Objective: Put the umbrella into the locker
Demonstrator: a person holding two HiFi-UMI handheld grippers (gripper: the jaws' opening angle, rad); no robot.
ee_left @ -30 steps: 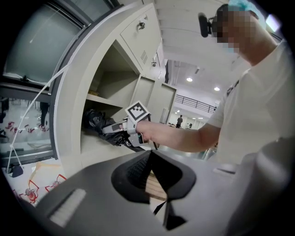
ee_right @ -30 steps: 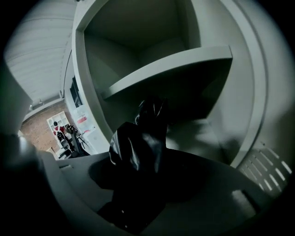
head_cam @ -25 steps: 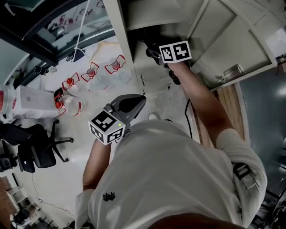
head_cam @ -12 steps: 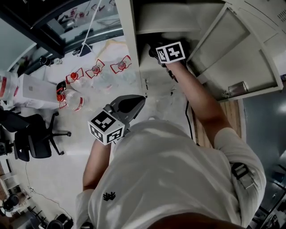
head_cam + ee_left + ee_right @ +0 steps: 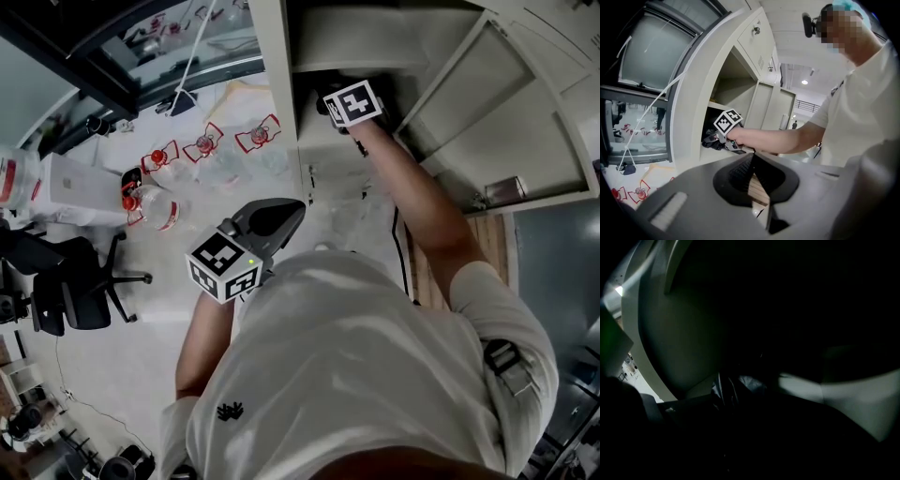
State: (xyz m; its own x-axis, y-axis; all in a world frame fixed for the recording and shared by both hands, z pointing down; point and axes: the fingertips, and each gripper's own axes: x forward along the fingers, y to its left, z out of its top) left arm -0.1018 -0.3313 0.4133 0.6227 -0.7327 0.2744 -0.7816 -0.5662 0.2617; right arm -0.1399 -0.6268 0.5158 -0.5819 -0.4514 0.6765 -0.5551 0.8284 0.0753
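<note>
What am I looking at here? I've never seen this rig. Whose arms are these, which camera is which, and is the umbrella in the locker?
There is no robot. A person holds a two-jaw gripper in each hand. The top-down picture comes from a camera on the person's head, and the other two pictures come from cameras riding on the grippers. The left gripper hangs in front of the person with its jaws together, holding nothing. The right gripper, topped by its marker cube, reaches into the open locker. The black fabric of the umbrella lies right at its jaws inside the compartment. That view is too dark to tell whether the jaws grip it.
</note>
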